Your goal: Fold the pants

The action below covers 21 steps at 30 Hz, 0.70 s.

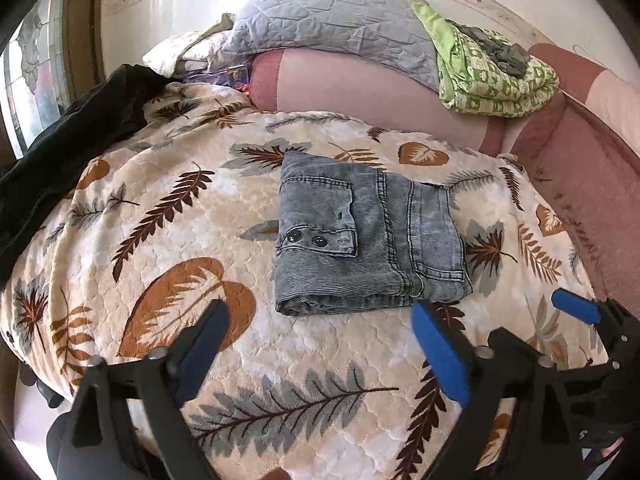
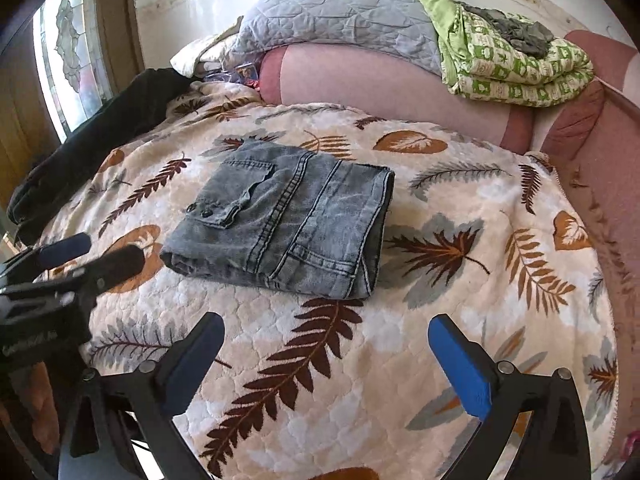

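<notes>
Both tools hang spread wide and empty above the leaf-print blanket (image 1: 168, 216): the left tool (image 1: 320, 344) sits just short of the near edge of the pants (image 1: 368, 232), and the right tool (image 2: 326, 354) hovers beside it, a little further right, its fingers (image 2: 460, 364) also clear of the cloth. Each points forward and slightly down toward the bed, roughly level with the other. The grey denim pants lie in the middle of the blanket as a compact rectangle, pocket flap and buttons up, so the folding looks finished or nearly so. The risk now is undoing it: a finger catching the thick near roll would drag the layers open or skew the stack, and the soft, quilted blanket could bunch underneath. Whether the hidden far edge is aligned I cannot tell.
</notes>
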### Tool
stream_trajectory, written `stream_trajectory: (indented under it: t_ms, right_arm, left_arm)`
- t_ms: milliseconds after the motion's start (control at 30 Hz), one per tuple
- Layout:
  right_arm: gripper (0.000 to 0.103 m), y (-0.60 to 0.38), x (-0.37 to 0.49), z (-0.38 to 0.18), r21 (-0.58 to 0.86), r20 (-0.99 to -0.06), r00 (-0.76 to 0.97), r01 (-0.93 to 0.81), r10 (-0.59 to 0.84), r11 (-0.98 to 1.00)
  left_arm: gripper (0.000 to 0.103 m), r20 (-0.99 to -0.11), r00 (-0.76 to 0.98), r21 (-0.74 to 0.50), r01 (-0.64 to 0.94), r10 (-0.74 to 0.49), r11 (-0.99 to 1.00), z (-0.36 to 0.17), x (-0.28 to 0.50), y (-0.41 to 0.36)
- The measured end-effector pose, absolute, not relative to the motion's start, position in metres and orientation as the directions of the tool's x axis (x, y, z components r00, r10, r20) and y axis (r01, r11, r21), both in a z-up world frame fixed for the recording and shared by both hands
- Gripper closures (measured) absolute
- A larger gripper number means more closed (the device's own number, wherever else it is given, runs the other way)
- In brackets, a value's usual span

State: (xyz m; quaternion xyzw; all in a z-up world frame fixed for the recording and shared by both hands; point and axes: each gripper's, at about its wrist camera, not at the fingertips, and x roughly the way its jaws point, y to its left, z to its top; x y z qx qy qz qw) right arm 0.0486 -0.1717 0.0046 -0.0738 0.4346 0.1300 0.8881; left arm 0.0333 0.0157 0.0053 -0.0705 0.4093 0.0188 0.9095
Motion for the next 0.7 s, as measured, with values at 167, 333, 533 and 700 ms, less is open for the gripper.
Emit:
stream_trajectory:
  t_ms: [167, 333, 533, 700]
  right_arm:
    - [0.0, -0.176, 0.053, 0.011, -0.003, -0.783, 0.599, -0.275, 0.169, 0.961]
    - [0.0, -0.181, 0.056, 0.015, -0.001, -0.779, 0.605, -0.266, 0.166, 0.964]
    - [0.0, -0.187, 0.062, 0.016, 0.005, -0.779, 0.606, -0.253, 0.163, 0.967]
    - [0.0, -0.189, 0.064, 0.014, 0.006, -0.781, 0.604, -0.248, 0.16, 0.969]
  left_arm:
    - [0.008, -0.738, 0.674, -0.11, -0.07, -0.034, 0.991, 0.01, 0.035, 0.013]
    - [0.006, -0.732, 0.681, -0.108, -0.066, -0.035, 0.992, 0.013, 0.038, 0.01]
    - [0.004, -0.729, 0.684, -0.076, -0.045, -0.025, 0.996, 0.015, 0.045, 0.004]
    - [0.003, -0.722, 0.692, -0.06, -0.041, -0.015, 0.997, 0.016, 0.05, 0.002]
